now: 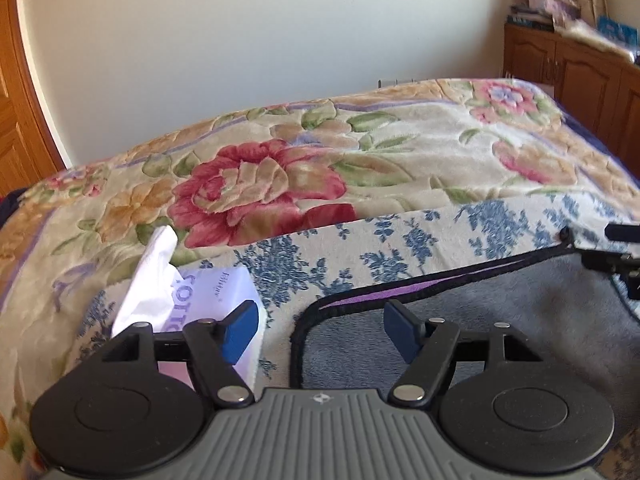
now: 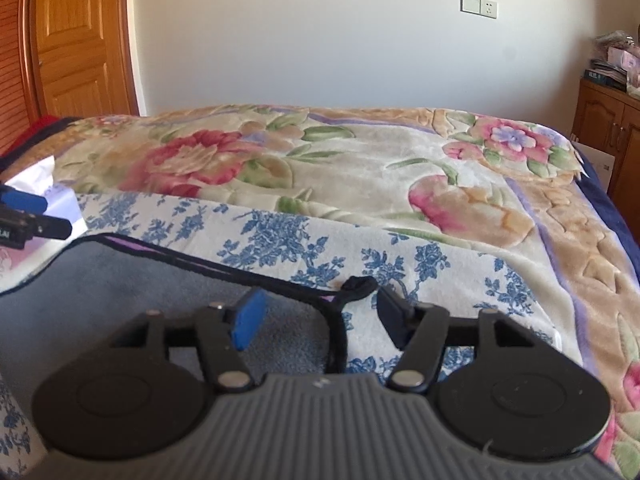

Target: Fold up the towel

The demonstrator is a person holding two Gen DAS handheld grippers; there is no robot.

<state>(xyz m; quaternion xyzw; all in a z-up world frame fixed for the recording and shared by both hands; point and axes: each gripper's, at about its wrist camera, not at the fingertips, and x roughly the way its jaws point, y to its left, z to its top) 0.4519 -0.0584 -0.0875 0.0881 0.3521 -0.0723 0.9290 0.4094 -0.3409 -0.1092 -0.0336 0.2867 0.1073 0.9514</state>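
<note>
Towel (image 1: 500, 320) (grey pile, black binding, a purple face showing along the far edge) lies on a blue-flowered white cloth (image 1: 400, 240) spread over the bed's floral blanket (image 1: 280, 168). Its far edge appears turned up, so the purple underside (image 1: 384, 291) is exposed. The left hand-held gripper (image 1: 320, 330) hovers over the far-left corner with its jaws spread wide and nothing between them. The right hand-held gripper (image 2: 318, 318) sits at the far-right corner, also wide and empty, with the black hanging loop (image 2: 356, 284) just ahead of its fingers. A tissue box (image 1: 216, 304) stands just beside the left corner, partly behind the left finger (image 1: 240, 332). Judged risks: a low approach may pinch the blue-flowered cloth together with the towel and drag it into the fold; the right jaws may close on the loop alone, leaving the corner slack; the left finger may strike the tissue box; uneven lift between the two corners would skew the fold line.
</note>
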